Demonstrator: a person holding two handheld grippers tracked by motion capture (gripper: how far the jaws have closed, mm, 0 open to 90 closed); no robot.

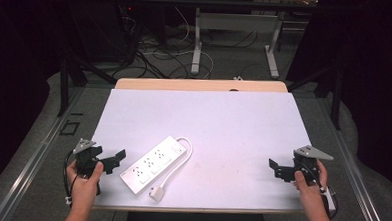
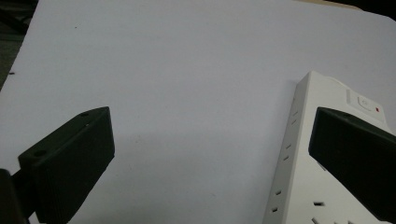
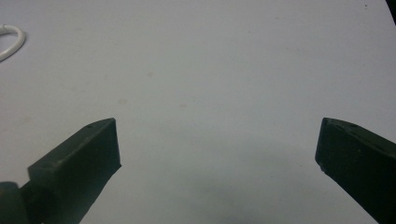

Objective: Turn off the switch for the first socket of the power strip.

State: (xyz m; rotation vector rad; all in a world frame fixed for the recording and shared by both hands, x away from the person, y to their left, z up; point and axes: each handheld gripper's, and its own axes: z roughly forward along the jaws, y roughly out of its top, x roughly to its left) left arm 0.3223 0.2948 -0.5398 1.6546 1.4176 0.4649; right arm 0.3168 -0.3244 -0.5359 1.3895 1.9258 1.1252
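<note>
While both grippers wait spread and empty, the power strip lies just beside the left gripper.
Reach looks unstarted; next, the left gripper likely closes in while the right gripper, well apart, crosses the counter.

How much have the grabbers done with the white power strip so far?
Nothing looks done yet. The power strip lies flat on the white table, its cord looped beside it and its plug free. The left gripper waits open beside it; the right gripper is open, far off. Grabbing it is still ahead.
</note>
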